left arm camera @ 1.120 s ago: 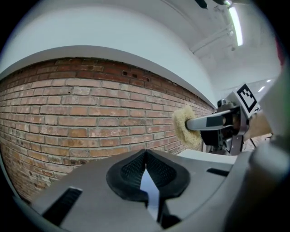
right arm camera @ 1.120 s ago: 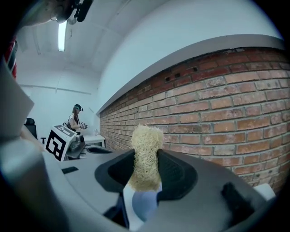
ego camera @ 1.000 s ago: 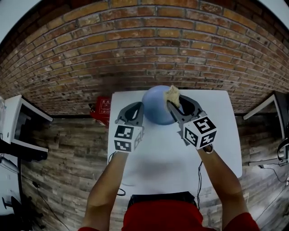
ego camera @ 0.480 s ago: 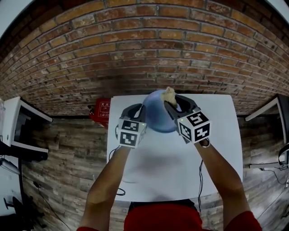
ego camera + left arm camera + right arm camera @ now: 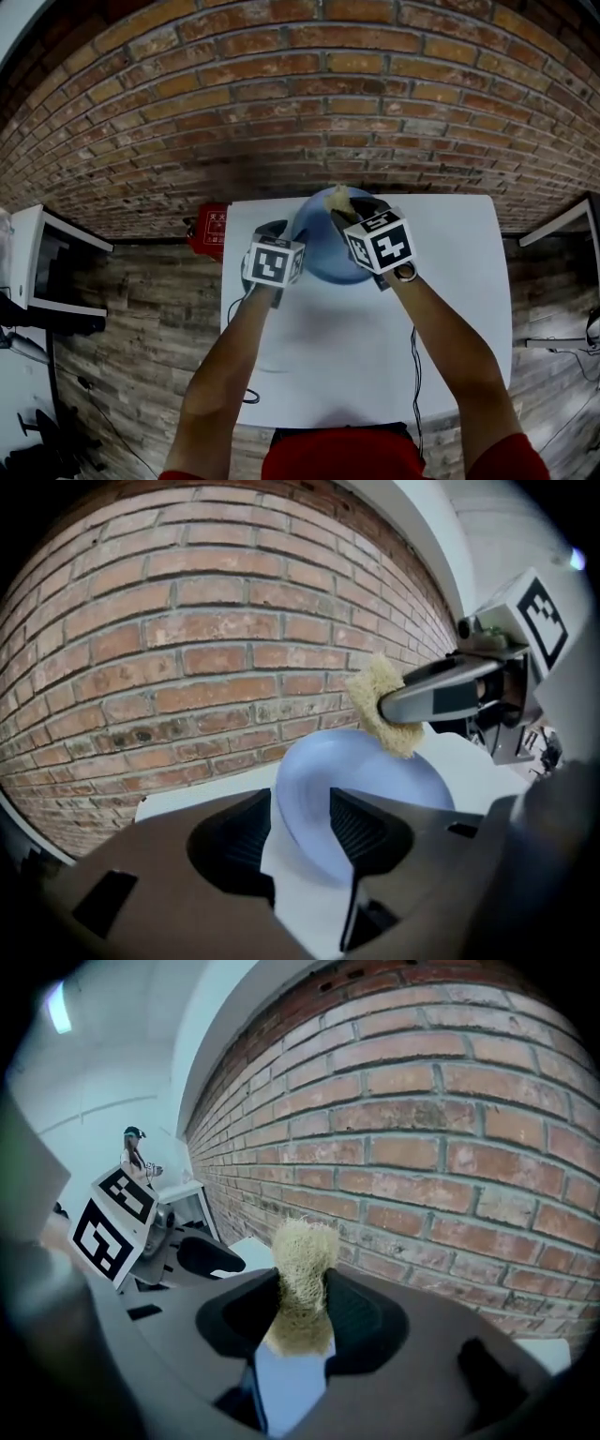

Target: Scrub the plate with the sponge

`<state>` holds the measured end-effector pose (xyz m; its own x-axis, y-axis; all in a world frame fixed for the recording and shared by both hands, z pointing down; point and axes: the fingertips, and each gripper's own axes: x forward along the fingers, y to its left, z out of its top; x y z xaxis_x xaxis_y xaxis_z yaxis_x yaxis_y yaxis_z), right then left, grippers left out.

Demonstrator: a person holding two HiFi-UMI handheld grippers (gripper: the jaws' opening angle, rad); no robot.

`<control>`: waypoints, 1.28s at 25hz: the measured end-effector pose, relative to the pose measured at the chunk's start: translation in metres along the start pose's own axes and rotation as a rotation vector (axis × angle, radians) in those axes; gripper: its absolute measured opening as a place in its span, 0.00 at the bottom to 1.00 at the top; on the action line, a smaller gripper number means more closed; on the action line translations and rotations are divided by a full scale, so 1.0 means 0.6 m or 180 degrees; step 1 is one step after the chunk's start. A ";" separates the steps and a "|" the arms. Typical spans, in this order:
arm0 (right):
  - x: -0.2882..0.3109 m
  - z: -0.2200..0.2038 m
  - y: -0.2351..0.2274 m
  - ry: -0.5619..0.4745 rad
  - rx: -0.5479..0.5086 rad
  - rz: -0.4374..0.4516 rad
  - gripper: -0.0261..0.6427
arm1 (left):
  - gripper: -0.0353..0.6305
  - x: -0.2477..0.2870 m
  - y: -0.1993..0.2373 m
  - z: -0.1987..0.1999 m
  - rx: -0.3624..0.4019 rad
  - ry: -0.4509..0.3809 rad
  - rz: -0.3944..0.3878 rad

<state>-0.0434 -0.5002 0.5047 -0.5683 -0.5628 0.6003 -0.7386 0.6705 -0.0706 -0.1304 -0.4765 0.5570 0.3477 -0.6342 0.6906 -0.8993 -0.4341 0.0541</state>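
A pale blue plate (image 5: 317, 251) lies at the far edge of the white table (image 5: 450, 281), close to the brick wall. My left gripper (image 5: 281, 231) is at its left rim; its jaws have just been opening, and the rim (image 5: 314, 808) stands between them, with the left pad a little clear of it. My right gripper (image 5: 341, 204) is shut on a tan fibrous sponge (image 5: 337, 195), which hangs over the plate's far side. The right gripper view shows the sponge (image 5: 300, 1279) squeezed between the pads, with the plate (image 5: 281, 1382) below it.
The brick wall (image 5: 309, 103) rises straight behind the table. A red object (image 5: 214, 225) lies on the wooden floor to the table's left, and a white shelf unit (image 5: 37, 253) stands further left. A cable (image 5: 414, 366) hangs off the table's near side.
Both grippers have sunk and moved away from me toward the wall, taking the plate and sponge along. The left jaws, shut on the plate's rim before, now stand apart around it.
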 end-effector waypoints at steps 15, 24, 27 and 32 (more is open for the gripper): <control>0.127 -0.054 0.023 0.0763 -0.0226 0.0150 0.27 | 0.22 0.060 0.017 -0.054 -0.0163 0.0546 -0.0030; 0.141 -0.079 0.002 0.0934 -0.0294 0.0092 0.27 | 0.18 0.068 0.017 -0.052 -0.0206 0.0479 0.0060; 0.123 -0.093 -0.031 0.1032 -0.0300 -0.0042 0.27 | 0.18 0.069 0.018 -0.051 -0.0215 0.0457 0.0053; 0.088 -0.115 -0.095 0.1091 -0.0205 -0.0298 0.27 | 0.18 0.068 0.019 -0.053 -0.0233 0.0442 0.0046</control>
<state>-0.0063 -0.5348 0.5954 -0.3366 -0.4358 0.8348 -0.7511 0.6589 0.0412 -0.1347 -0.4870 0.6088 0.2991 -0.5432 0.7845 -0.9226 -0.3746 0.0924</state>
